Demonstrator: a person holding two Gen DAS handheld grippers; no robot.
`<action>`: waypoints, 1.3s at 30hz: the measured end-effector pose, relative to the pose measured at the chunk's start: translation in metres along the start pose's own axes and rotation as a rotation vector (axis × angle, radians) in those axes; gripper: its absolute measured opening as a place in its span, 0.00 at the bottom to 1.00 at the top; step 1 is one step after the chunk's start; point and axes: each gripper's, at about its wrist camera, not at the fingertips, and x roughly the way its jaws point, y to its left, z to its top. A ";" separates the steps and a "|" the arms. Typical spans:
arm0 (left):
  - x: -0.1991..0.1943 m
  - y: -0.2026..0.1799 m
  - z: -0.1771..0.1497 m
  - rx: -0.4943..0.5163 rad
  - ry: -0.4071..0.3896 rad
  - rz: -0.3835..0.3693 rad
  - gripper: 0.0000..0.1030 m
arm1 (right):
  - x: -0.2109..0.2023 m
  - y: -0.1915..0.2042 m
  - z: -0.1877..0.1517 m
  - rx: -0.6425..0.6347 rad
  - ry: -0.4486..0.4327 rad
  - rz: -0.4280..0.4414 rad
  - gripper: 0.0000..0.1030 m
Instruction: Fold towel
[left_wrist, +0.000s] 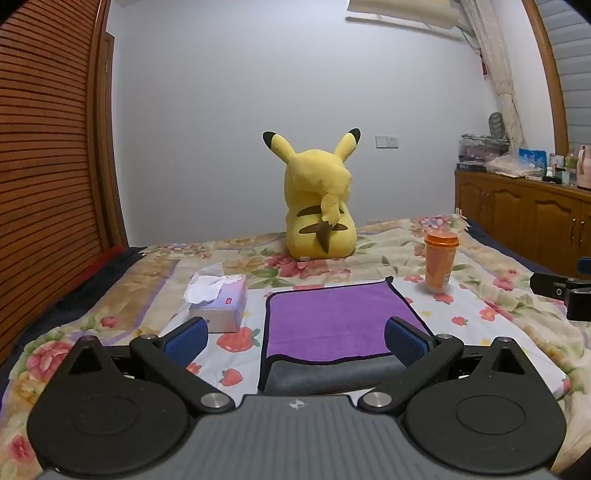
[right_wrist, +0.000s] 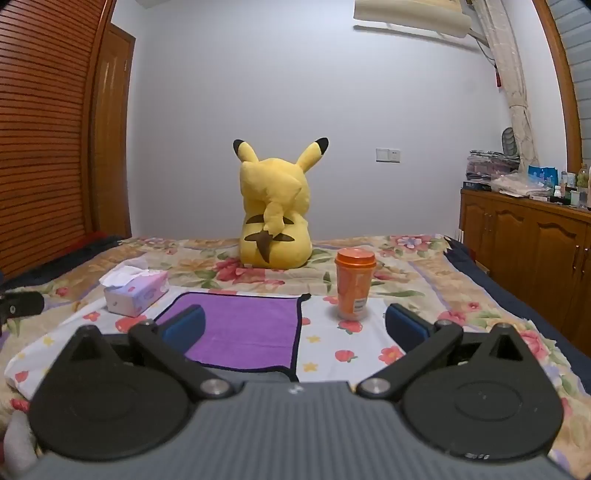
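We hold the left tool (left_wrist: 295, 341) low over the bed (left_wrist: 491, 321), its blue pads (left_wrist: 186, 341) spread wide and gripping nothing. The towel (left_wrist: 332, 317) lies flat on the floral sheet straight ahead of it, purple side up with a dark hem, and its near edge is turned over so that a grey band shows; the right pad of this tool stands in front of the towel's right part, though we cannot tell whether it touches the cloth. A tissue box (left_wrist: 221, 301) sits just left of the towel, with a tissue sticking up from its top, and an orange cup (left_wrist: 439, 262) with a lid stands upright off the towel's far right corner, apart from it. Farther back, a yellow plush (left_wrist: 319, 206) sits with its back to us, near the white wall. We hold the right tool (right_wrist: 295, 326) beside the left one, also spread wide and empty; from its camera the towel (right_wrist: 243, 328) lies ahead and to the left, the cup (right_wrist: 352, 282) stands between its fingers in the view, well beyond them, and the tissue box (right_wrist: 135, 293) lies at far left. A wooden cabinet (right_wrist: 528, 254) with clutter on top runs along the right of the bed.
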 end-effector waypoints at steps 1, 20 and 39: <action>0.000 0.000 0.000 -0.002 -0.002 -0.001 1.00 | 0.000 0.000 0.000 0.000 0.005 0.000 1.00; 0.000 0.000 0.000 -0.002 -0.004 -0.001 1.00 | 0.000 0.001 0.001 0.000 0.006 0.001 1.00; 0.000 0.000 0.000 0.001 -0.002 -0.001 1.00 | -0.001 -0.001 0.001 0.002 0.005 0.000 1.00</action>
